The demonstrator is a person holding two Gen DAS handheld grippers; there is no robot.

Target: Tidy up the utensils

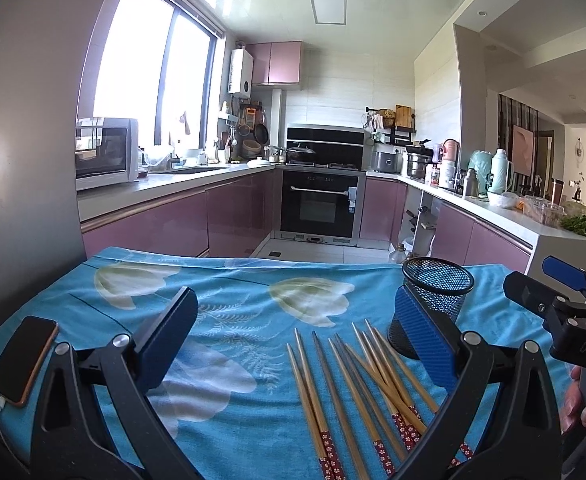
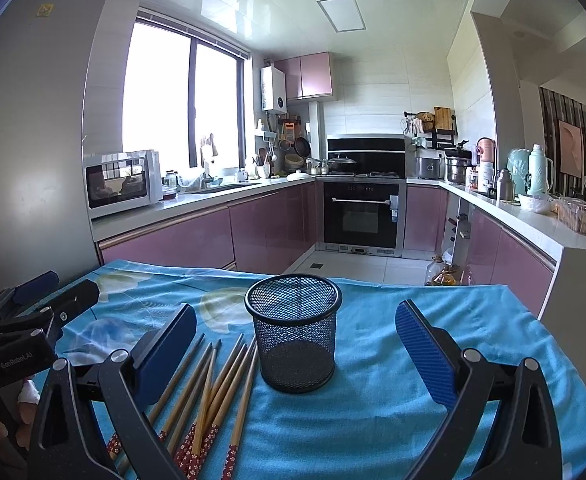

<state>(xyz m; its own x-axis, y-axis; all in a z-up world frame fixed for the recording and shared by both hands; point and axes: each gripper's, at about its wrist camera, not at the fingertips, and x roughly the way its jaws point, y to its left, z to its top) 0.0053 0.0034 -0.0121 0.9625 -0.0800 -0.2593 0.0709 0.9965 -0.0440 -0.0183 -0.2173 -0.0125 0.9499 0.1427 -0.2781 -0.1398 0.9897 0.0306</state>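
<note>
Several wooden chopsticks [image 1: 357,392] with red patterned ends lie loose on the blue flowered cloth [image 1: 245,320]. A black mesh cup [image 1: 433,300] stands upright and empty to their right. My left gripper [image 1: 297,328] hovers open above the cloth, the chopsticks lying between its fingers near the right one. In the right wrist view the mesh cup [image 2: 295,332] stands between the wide-open fingers of my right gripper [image 2: 297,334], and the chopsticks [image 2: 209,392] lie at its lower left. Each gripper shows at the edge of the other's view.
A phone [image 1: 23,360] on a white cable lies at the cloth's left edge. A person's hand [image 1: 585,404] holds the right gripper's handle. Behind the table are the kitchen floor, pink cabinets, an oven [image 2: 363,216] and crowded counters.
</note>
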